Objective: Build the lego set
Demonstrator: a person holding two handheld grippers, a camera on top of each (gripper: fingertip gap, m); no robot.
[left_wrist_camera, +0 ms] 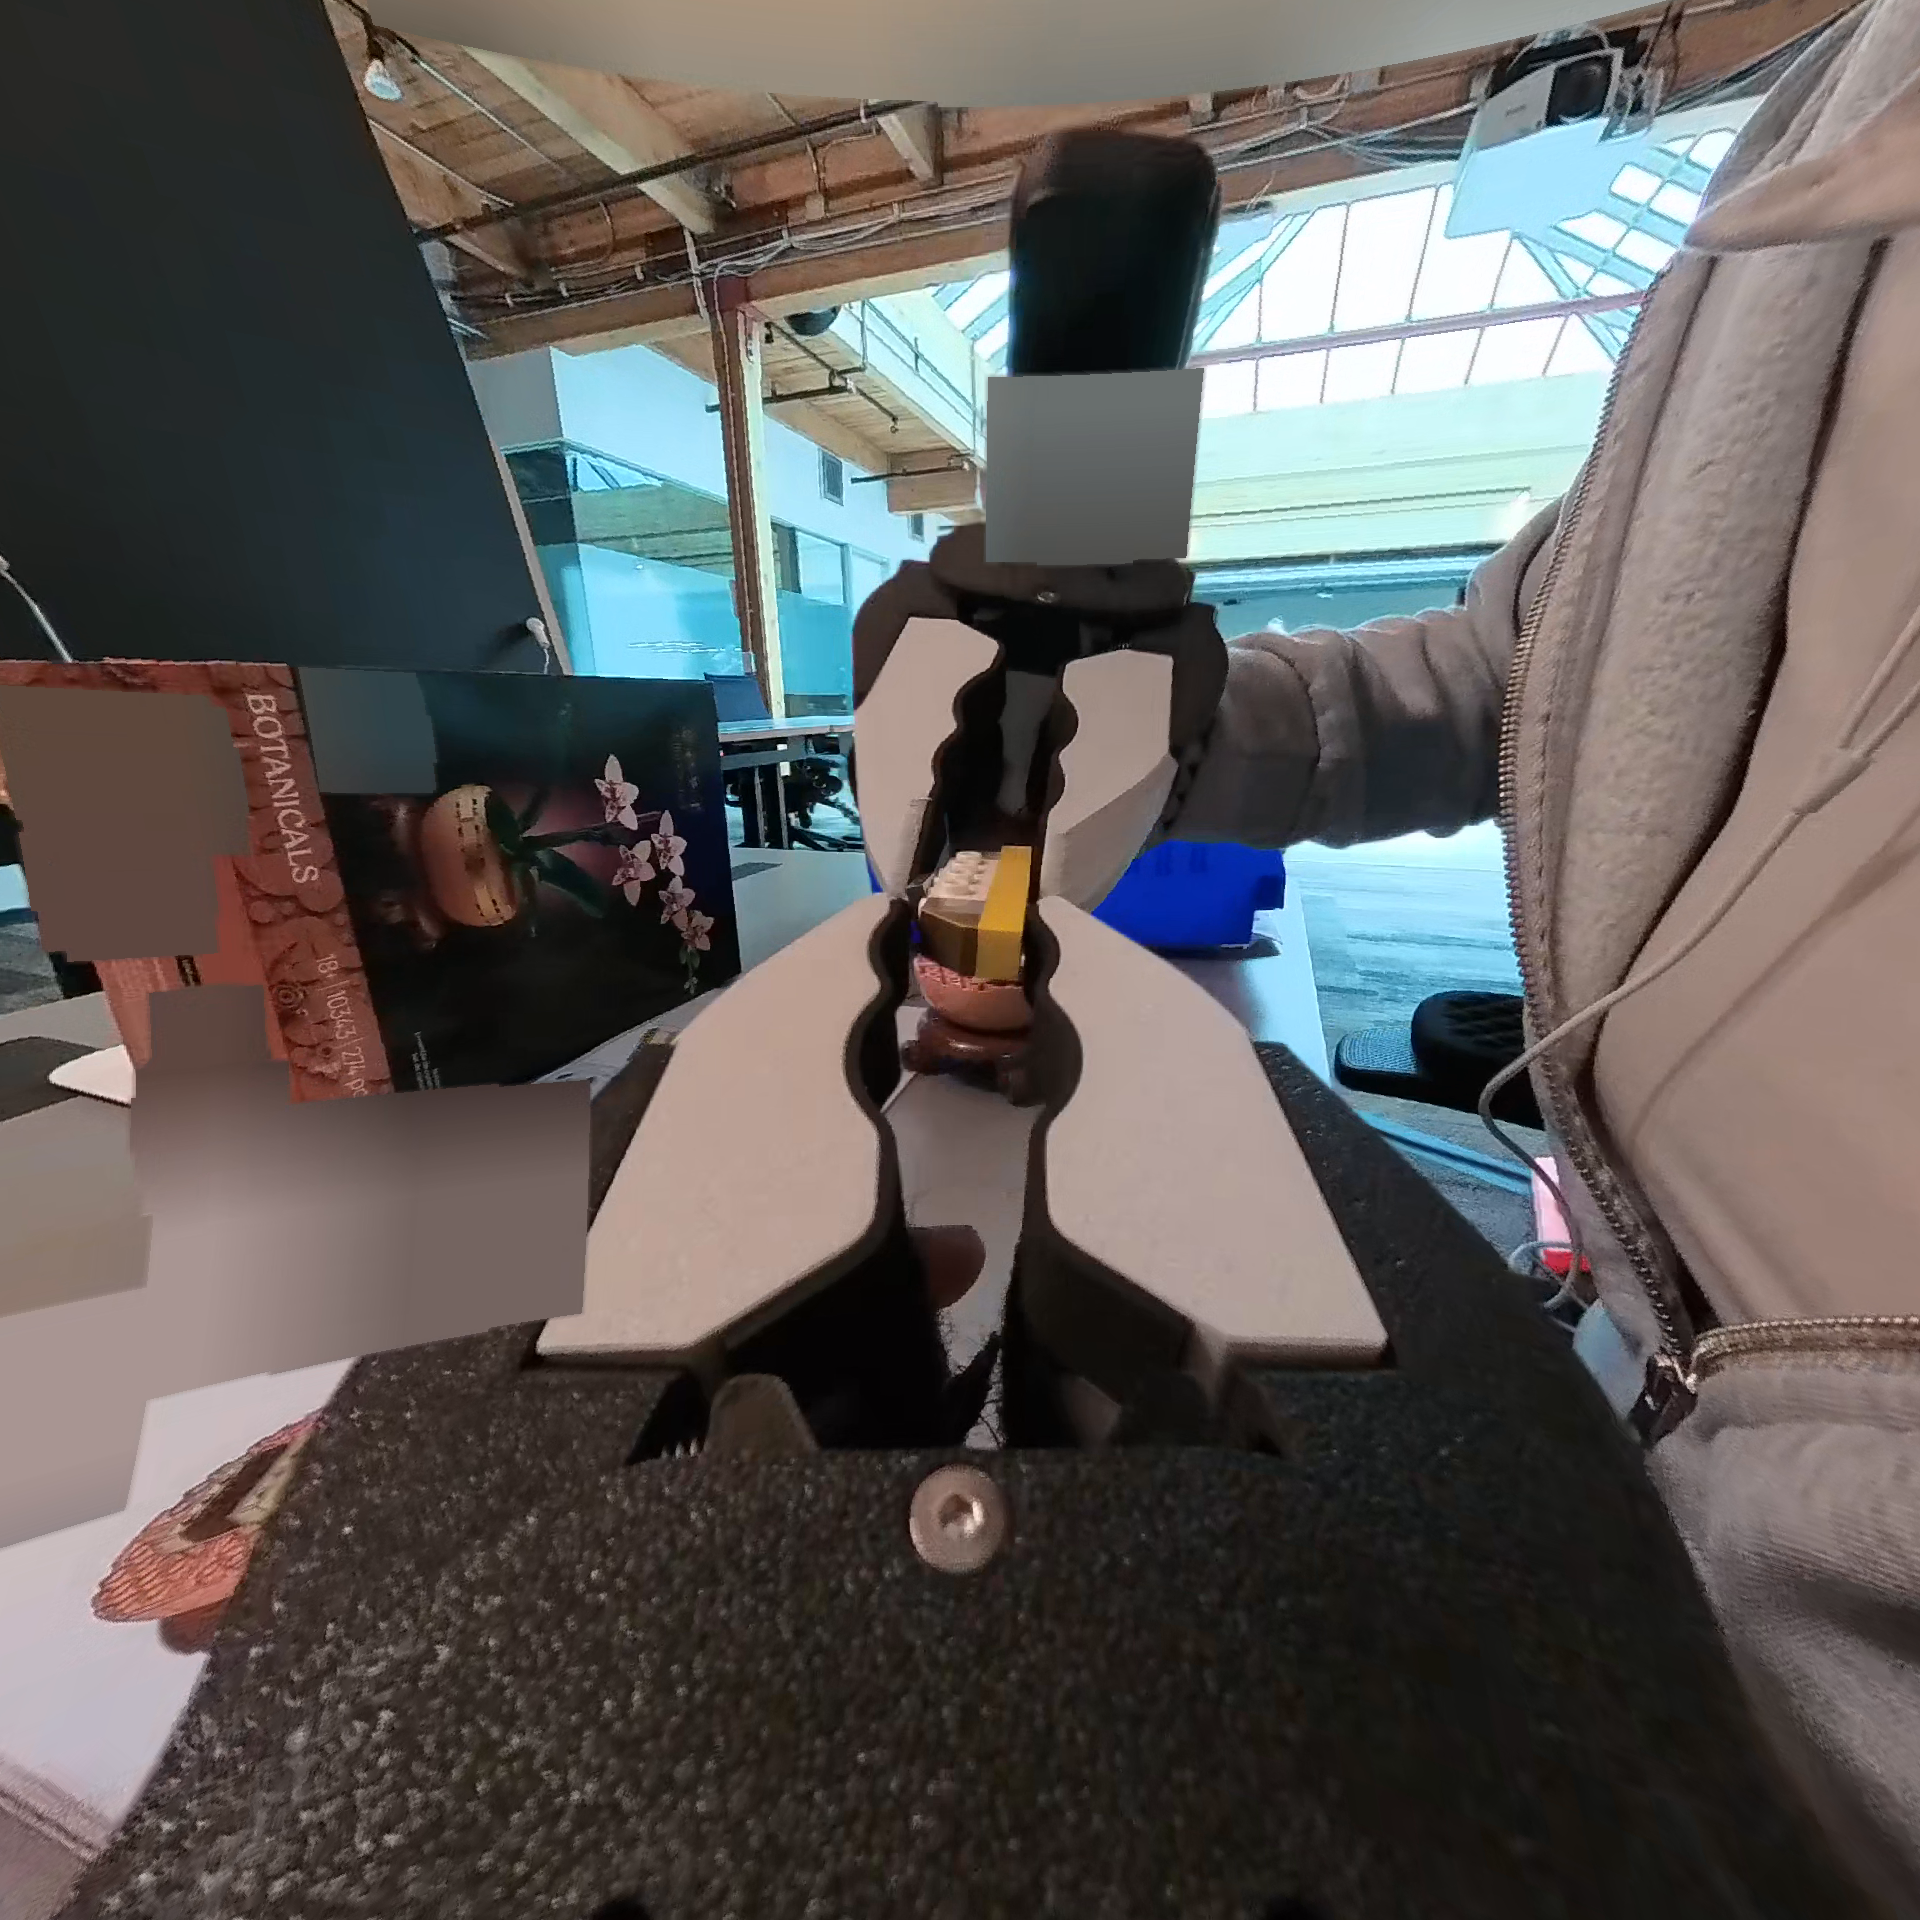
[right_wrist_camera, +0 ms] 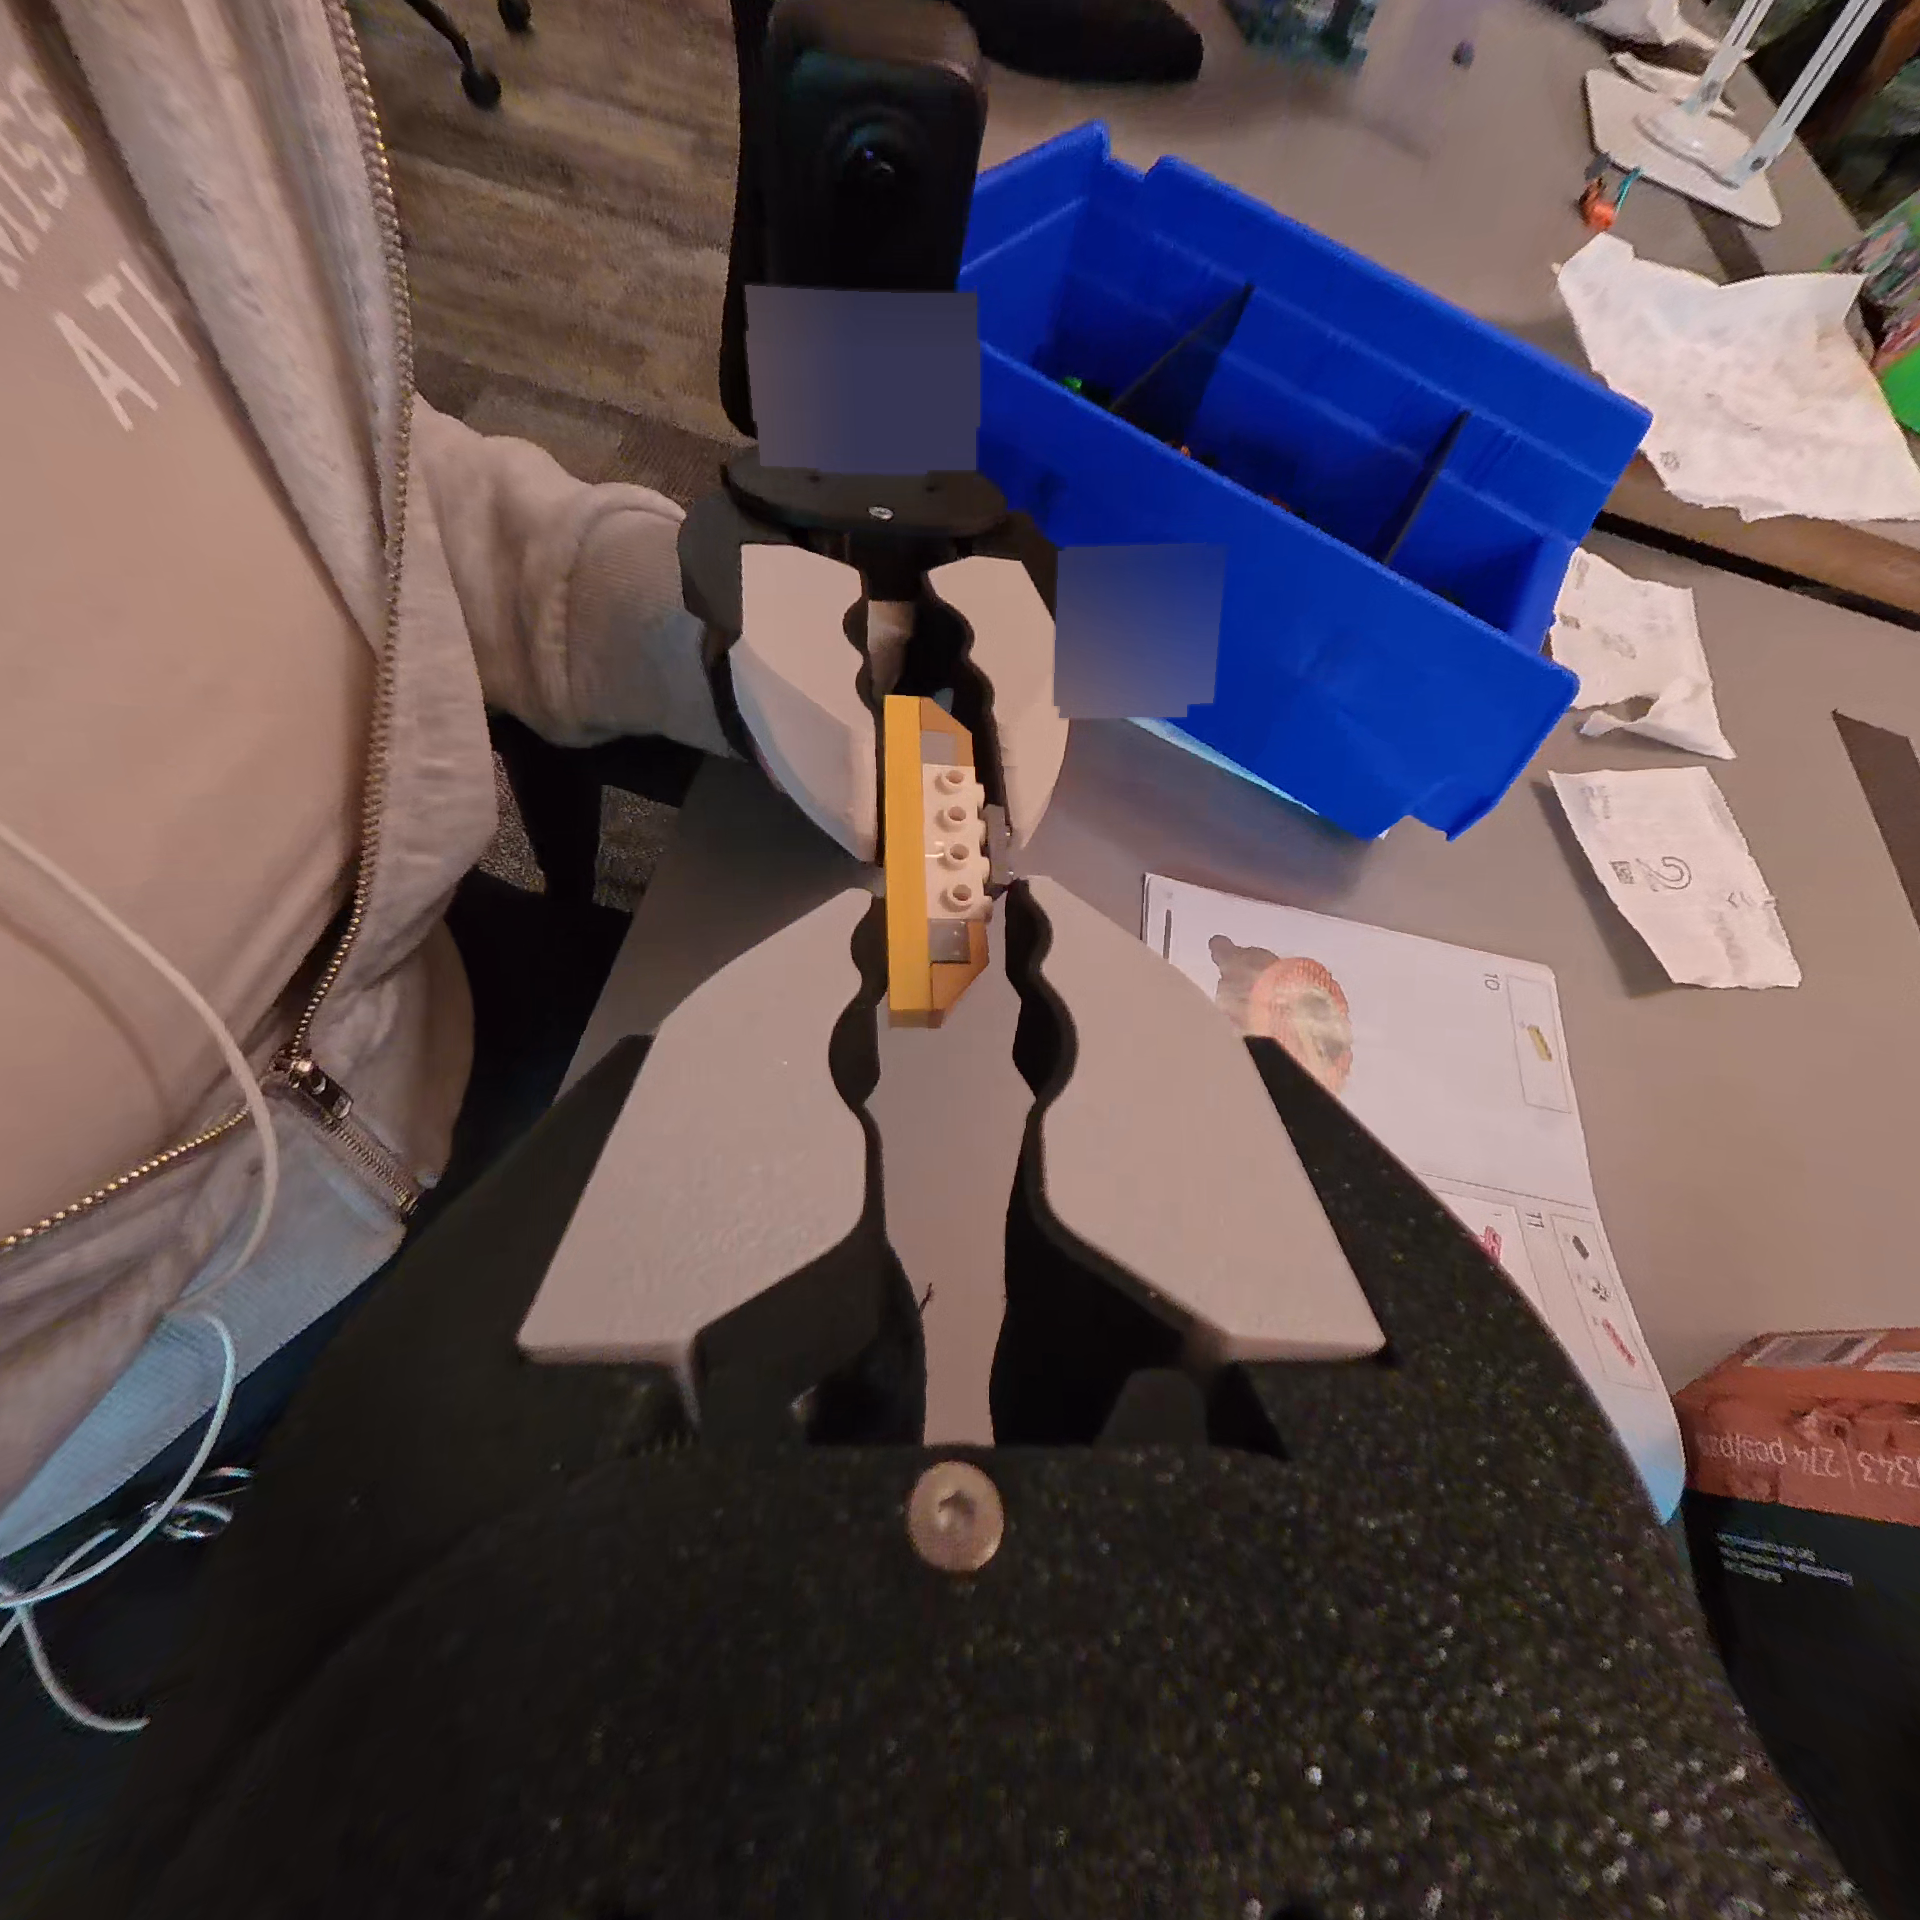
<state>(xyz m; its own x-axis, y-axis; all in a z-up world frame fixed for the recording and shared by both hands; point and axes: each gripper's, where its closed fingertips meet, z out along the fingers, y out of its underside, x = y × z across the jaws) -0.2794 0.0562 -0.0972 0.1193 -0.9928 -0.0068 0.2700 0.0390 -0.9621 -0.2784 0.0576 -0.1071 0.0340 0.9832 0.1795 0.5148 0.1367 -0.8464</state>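
Observation:
A small Lego assembly, a yellow plate with a white studded brick and dark tan parts, is held in the air between both grippers. My left gripper is shut on it from below in the left wrist view. My right gripper faces it tip to tip. In the right wrist view my right gripper is shut on the assembly, and the left gripper grips its far end. A pink Lego pot on a brown base stands just beyond; I cannot tell whether it touches the assembly.
A blue divided bin with loose pieces stands on the grey table behind the grippers. An open instruction booklet lies to the right, with torn paper bags beyond. The set's box stands at the left. A person's beige hoodie is close by. The grippers are tip to tip, or close to it.

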